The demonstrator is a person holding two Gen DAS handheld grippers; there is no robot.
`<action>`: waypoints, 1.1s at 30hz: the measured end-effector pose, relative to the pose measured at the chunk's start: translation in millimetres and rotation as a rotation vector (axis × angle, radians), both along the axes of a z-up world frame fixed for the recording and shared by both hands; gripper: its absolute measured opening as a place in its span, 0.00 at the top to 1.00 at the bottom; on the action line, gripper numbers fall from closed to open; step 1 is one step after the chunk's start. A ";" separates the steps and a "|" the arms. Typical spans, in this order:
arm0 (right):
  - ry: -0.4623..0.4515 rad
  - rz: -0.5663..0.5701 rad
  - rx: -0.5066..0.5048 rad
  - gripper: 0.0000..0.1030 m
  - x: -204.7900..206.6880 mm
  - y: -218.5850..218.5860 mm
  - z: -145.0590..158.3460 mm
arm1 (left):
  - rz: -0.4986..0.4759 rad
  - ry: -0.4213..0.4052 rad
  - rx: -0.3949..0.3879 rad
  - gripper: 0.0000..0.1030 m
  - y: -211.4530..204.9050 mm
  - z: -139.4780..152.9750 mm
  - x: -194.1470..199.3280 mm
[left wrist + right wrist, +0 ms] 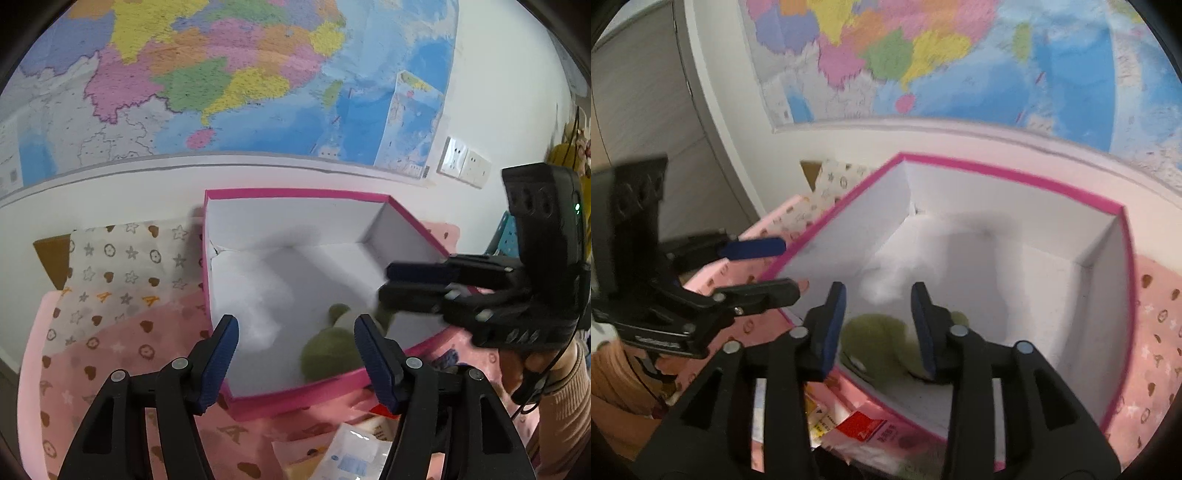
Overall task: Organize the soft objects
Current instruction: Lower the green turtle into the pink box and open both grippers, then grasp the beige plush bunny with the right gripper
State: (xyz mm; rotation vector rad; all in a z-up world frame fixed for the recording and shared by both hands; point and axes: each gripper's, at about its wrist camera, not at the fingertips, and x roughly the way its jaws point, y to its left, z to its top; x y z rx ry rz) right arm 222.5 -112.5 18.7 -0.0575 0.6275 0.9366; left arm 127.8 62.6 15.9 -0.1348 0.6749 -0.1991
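Not much here can actually be read. The pink blanket (pixel 110 354) under the left gripper's (pixel 295 343) fingers carries repeated brown letter "A" marks among hearts and stars. Down below the right gripper (pixel 877 321), a red label (pixel 862 430) sits on a pink packet (pixel 886 435), showing white script and small characters too blurred to make out. Just left of it, a yellow tag (pixel 818 415) has dark print, also illegible. Lettering on the wall map (pixel 221 74) far ahead stays too small.
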 end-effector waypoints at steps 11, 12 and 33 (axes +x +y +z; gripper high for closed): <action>-0.095 -0.040 0.072 0.38 -74.0 -58.9 31.1 | -0.074 -0.068 -0.047 0.25 -22.1 15.1 -43.7; -0.088 -0.050 0.073 0.37 -80.9 -65.7 26.4 | -0.081 -0.071 -0.047 0.25 -25.4 15.3 -48.3; 0.069 -0.142 -0.066 0.36 -131.4 -105.9 -93.4 | -0.313 0.044 -0.018 0.25 -115.3 -28.7 -96.1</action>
